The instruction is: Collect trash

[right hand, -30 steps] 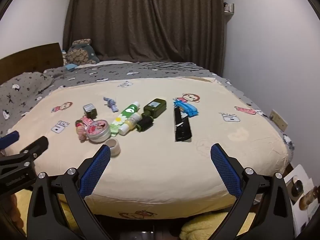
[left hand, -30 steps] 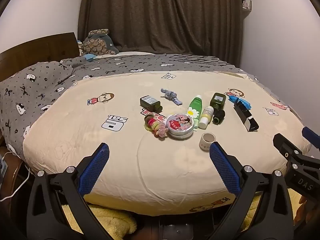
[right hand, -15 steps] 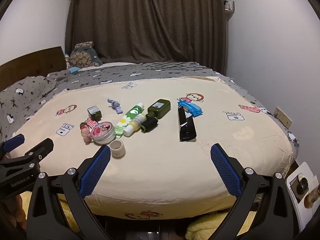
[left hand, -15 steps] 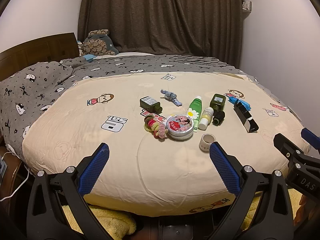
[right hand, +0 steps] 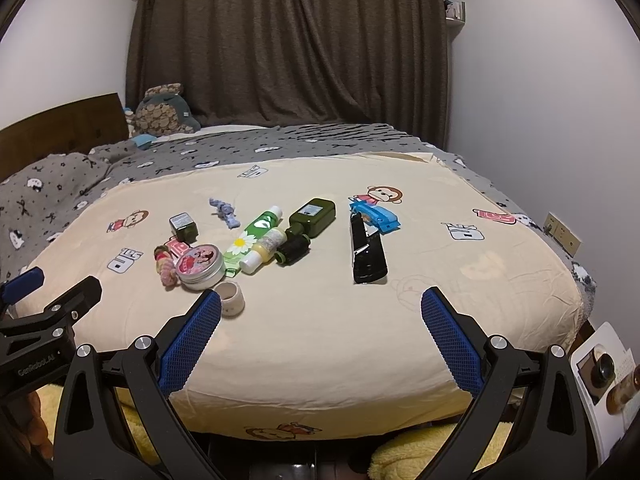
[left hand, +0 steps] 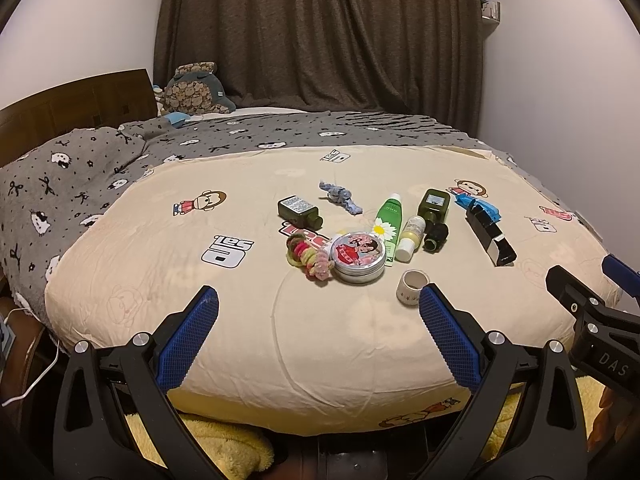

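Both the left gripper (left hand: 318,336) and the right gripper (right hand: 320,338) hang spread wide and empty above the near edge of the cream cartoon-print bed (left hand: 360,344). The clutter lies mid-bed — a small white paper cup (left hand: 412,289) nearest, touching nothing, just beside a round pink-lidded tin (left hand: 359,258).

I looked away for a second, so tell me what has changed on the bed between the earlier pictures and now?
Only the right gripper moved: its view has closed in a little on the bed, so the black box looks larger. Both grippers are open and empty, as before. The left gripper barely shifted. The round tin, small cup and bottles lie untouched.
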Demonstrator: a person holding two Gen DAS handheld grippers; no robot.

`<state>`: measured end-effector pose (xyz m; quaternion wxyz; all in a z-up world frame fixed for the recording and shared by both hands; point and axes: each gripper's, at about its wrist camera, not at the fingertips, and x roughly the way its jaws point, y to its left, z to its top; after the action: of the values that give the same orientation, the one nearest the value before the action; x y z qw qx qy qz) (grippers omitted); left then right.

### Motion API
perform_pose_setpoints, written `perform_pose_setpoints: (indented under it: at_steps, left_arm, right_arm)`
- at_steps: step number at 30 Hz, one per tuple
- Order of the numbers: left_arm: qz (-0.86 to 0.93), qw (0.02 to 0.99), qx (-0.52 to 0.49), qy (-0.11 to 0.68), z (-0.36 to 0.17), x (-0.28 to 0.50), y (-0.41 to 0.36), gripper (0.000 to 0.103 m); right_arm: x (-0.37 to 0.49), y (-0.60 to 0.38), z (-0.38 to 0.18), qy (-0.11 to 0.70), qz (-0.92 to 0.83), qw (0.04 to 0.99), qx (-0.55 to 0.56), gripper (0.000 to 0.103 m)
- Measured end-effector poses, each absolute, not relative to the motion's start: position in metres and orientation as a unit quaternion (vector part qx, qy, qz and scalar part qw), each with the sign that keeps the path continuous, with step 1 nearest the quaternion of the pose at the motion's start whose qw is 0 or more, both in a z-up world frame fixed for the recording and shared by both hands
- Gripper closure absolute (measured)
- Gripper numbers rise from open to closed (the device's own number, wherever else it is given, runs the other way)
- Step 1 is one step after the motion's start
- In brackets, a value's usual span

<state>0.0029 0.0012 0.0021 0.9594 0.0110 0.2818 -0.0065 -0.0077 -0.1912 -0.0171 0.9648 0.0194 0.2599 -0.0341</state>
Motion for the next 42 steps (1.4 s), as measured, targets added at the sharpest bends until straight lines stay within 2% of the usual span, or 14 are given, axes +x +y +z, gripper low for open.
perform_pose_setpoints:
  at_steps: [42]
  left_arm:
    - [-0.004, 0.960, 0.026, 0.279, -0.006, 0.007, -0.005, 0.008]
  right_arm:
    - [-0.005, -0.202, -0.024, 0.258, -0.031, 0.965, 0.044, 0.003]
